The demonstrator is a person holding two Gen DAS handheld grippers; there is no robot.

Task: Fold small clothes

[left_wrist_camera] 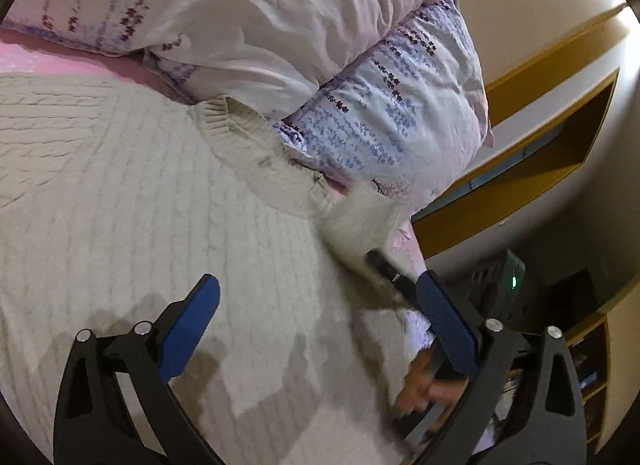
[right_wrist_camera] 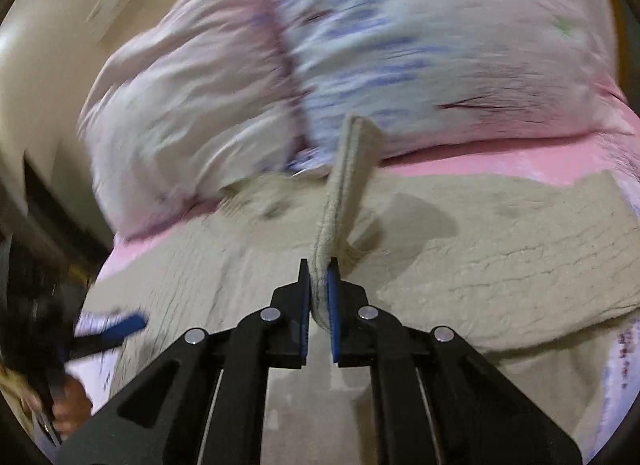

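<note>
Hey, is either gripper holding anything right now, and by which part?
The right gripper is shut on a raised fold of the beige knit sweater. The left gripper is open, holding nothing.

One beige knitted sweater (left_wrist_camera: pixel 140 193), two floral pillows (left_wrist_camera: pixel 400 105), one pink bedsheet (right_wrist_camera: pixel 500 161), and two blue-padded grippers (left_wrist_camera: pixel 316 305).

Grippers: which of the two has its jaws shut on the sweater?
The right gripper: it pinches a sweater edge. The left gripper gapes empty.
</note>
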